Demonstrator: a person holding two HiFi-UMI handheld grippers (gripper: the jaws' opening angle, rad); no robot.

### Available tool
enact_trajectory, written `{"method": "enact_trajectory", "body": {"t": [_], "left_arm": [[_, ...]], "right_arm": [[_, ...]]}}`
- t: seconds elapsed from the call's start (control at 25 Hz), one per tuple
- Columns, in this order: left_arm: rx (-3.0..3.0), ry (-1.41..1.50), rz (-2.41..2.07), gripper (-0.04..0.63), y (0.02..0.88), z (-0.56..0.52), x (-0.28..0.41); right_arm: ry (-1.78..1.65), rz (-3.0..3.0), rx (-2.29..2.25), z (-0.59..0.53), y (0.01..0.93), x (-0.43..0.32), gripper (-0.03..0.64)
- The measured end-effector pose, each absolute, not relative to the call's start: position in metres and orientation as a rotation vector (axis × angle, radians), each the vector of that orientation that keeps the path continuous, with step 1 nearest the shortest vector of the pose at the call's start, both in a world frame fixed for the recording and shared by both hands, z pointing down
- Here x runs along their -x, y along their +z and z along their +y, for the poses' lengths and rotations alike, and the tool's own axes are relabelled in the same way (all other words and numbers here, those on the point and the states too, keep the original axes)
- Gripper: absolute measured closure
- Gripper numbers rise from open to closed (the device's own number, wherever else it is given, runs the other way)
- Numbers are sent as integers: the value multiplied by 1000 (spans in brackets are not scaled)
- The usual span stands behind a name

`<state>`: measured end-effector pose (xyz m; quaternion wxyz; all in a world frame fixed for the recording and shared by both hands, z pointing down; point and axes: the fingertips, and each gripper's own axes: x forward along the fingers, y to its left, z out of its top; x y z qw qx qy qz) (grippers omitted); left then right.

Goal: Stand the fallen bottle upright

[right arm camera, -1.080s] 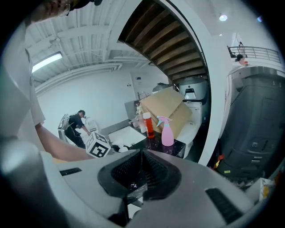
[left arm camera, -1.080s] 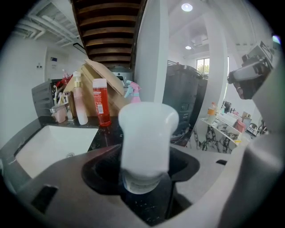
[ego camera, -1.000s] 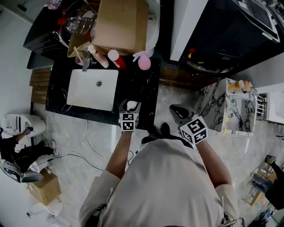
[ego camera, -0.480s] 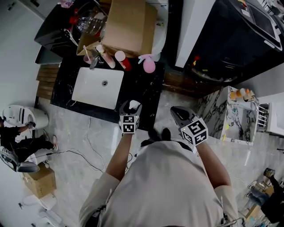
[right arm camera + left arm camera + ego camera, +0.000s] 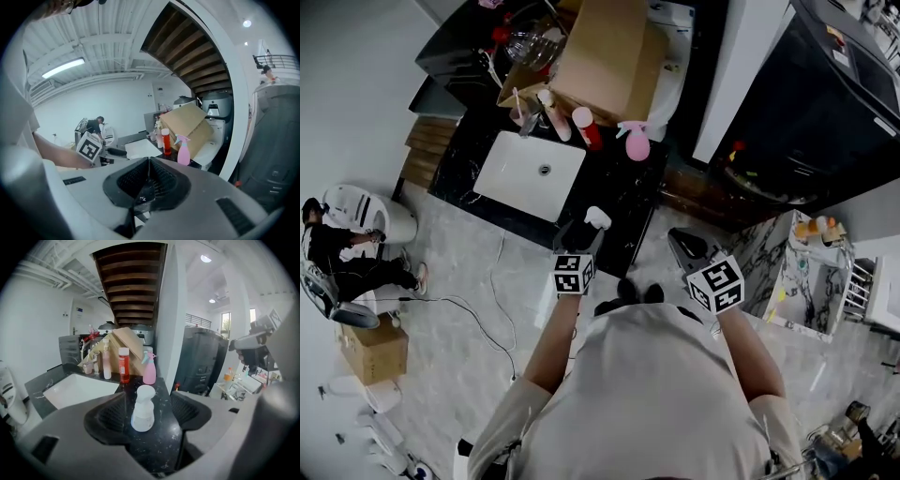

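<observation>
A small white spray bottle [image 5: 597, 217] stands upright on the black counter [image 5: 623, 192], close to its front edge. My left gripper [image 5: 579, 236] is open just in front of it. In the left gripper view the white bottle [image 5: 143, 408] stands in the gap of the left gripper [image 5: 147, 417], and neither pad touches it. My right gripper [image 5: 687, 248] hangs off the counter's right end, above the floor. In the right gripper view the right gripper [image 5: 147, 177] has its jaws pressed together with nothing between them.
A white sink [image 5: 530, 173] is set into the counter's left part. At the back stand a pink spray bottle [image 5: 637, 145], a red bottle [image 5: 587, 127] and a cardboard box [image 5: 614, 56]. A dark appliance [image 5: 806, 112] and a marble cabinet [image 5: 787, 272] are at the right.
My left gripper has drawn back from the white bottle, which now stands free beyond the jaw tips. The head view has shifted. The right gripper stays shut.
</observation>
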<state>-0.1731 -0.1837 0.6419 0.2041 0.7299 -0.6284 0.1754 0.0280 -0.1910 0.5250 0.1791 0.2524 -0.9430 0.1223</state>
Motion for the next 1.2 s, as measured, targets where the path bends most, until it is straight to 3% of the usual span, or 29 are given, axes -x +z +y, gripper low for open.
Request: {"method": "enact_trajectory", "body": {"t": [0.4,0.64,1.2], "left_arm": [[-2064,291,-1746,349,575,-133,142],[-2116,237,-1795,435,530,-103,131],[-2093,255,-1922,559,496,-55,170]], "right_arm": [[253,-2763,-588,-169,500,-30,580],[274,-2828,-499,-160,494,-21,580],[160,-2879,-357,-139,469,27,581]]}}
